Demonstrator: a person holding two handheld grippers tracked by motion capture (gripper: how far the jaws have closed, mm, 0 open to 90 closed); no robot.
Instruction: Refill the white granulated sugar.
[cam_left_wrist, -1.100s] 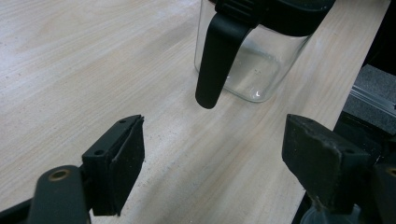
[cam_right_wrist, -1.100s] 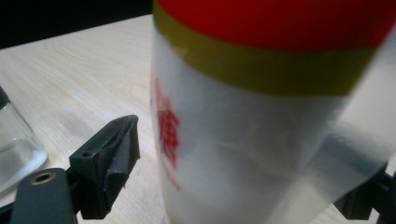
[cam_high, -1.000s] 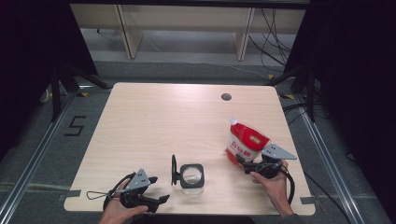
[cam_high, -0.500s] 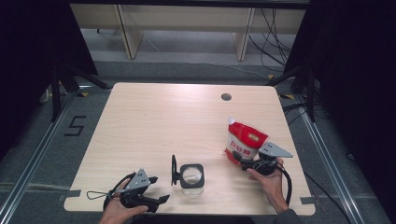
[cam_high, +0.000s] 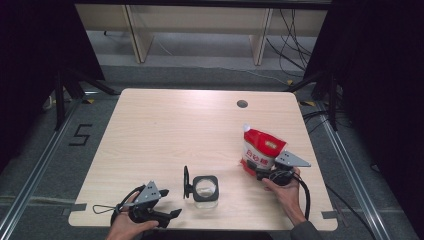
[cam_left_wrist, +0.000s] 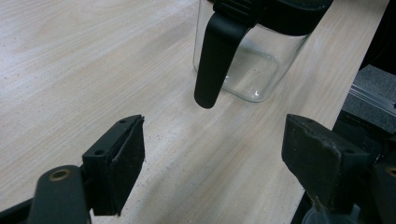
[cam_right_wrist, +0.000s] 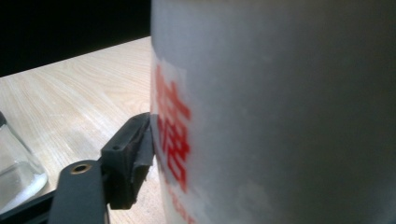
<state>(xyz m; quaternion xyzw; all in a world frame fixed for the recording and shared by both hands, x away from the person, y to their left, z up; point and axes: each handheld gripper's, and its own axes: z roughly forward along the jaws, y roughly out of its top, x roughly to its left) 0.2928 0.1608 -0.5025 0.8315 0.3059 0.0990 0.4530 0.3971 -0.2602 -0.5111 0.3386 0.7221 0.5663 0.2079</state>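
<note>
Right gripper view: the right gripper (cam_high: 260, 170) has just been closing its jaws around the pouch (cam_high: 262, 149), one pad touching, presumably for pouring. Left gripper (cam_high: 167, 216) waits agape beside the jar (cam_high: 205, 188).

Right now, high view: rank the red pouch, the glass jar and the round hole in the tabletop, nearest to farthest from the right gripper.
1. Red pouch: between the jaws of the right gripper.
2. Glass jar: to its left, near the front edge.
3. Round hole: far side of the table.
</note>
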